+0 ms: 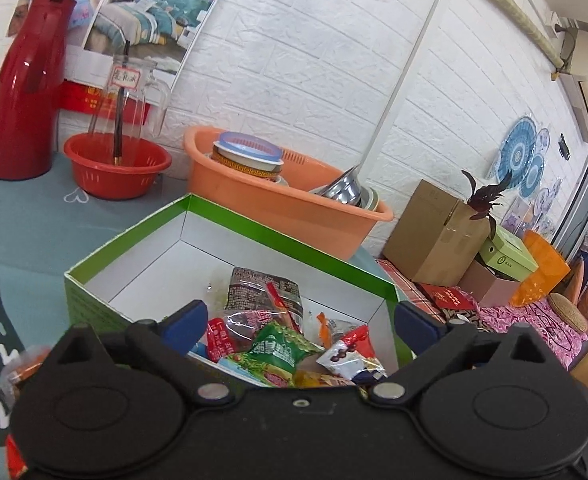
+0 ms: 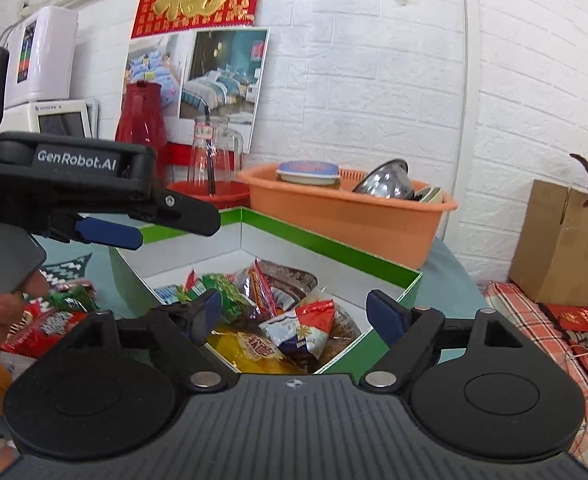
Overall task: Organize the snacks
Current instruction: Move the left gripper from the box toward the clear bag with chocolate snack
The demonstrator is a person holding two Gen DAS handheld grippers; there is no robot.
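Several snack packets [image 1: 290,344] lie heaped in the near part of a green-sided box [image 1: 94,288] with a white inside, which stands open on the table [image 1: 22,216]. On top of the heap sits a green packet [image 1: 282,350] printed with white characters; just right of it is a small white, red and blue packet [image 1: 350,354], and behind them a dark, crinkled bag [image 1: 264,286] covered in small print lies flat toward the middle of the box. A yellow packet [image 2: 254,346] shows at the near edge in the right wrist view. More packets, red and green [image 2: 54,316], rest on the table outside the box, to its left.

Both tools hover over the near side of the box. The left hand-held gripper [image 1: 300,322] has its blue-padded fingers spread wide with nothing between them, the heap showing through the gap. The right hand-held gripper [image 2: 294,312] is likewise spread apart and holds nothing.

Beyond the box, against the white brick wall, stands an orange basin [image 1: 278,204] holding a lidded container and a metal bowl. To its left a small red basket [image 1: 116,168] carries a glass jug, and a tall red thermos [image 1: 24,92] stands at the far left.
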